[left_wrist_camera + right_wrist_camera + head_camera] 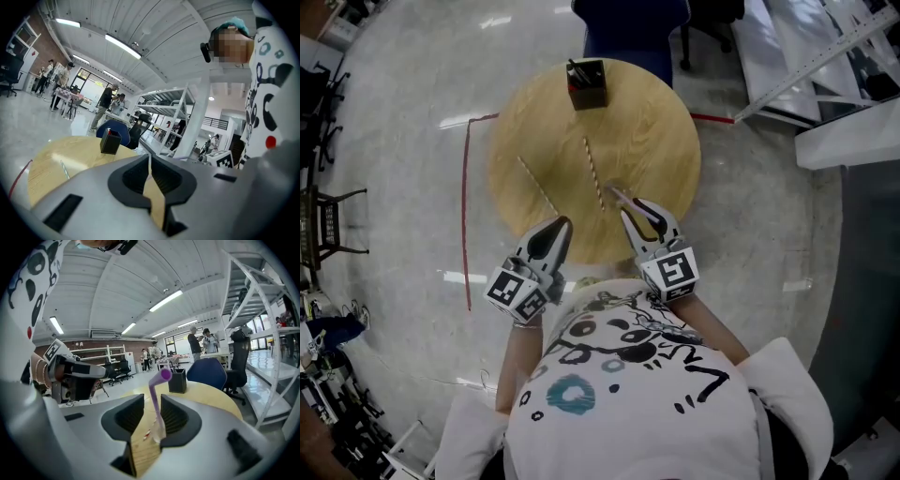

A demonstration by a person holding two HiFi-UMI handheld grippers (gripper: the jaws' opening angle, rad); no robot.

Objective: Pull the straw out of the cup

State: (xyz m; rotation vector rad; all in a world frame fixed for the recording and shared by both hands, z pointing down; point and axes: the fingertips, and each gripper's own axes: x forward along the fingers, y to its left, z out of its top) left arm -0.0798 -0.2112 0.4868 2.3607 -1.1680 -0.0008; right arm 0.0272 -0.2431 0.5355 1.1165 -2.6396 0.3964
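A black square cup (pixel 588 89) with straws in it stands at the far edge of the round wooden table (pixel 656 141). Two paper straws lie loose on the table, one striped (pixel 594 173) and one further left (pixel 538 186). My right gripper (pixel 628 208) hovers over the near edge, shut on a purple straw (pixel 156 394) that sticks up between its jaws; the cup (pixel 177 381) is well beyond it. At the near left edge my left gripper (pixel 562 223) is shut with nothing in it, its tips meeting (pixel 149 157). In the left gripper view the cup (pixel 110 141) stands far ahead.
A blue chair (pixel 628 28) stands behind the table. Red tape (pixel 467 216) marks the floor at the left. White metal shelving (pixel 825 66) lies to the right. Several people stand far off in the room (pixel 107 105).
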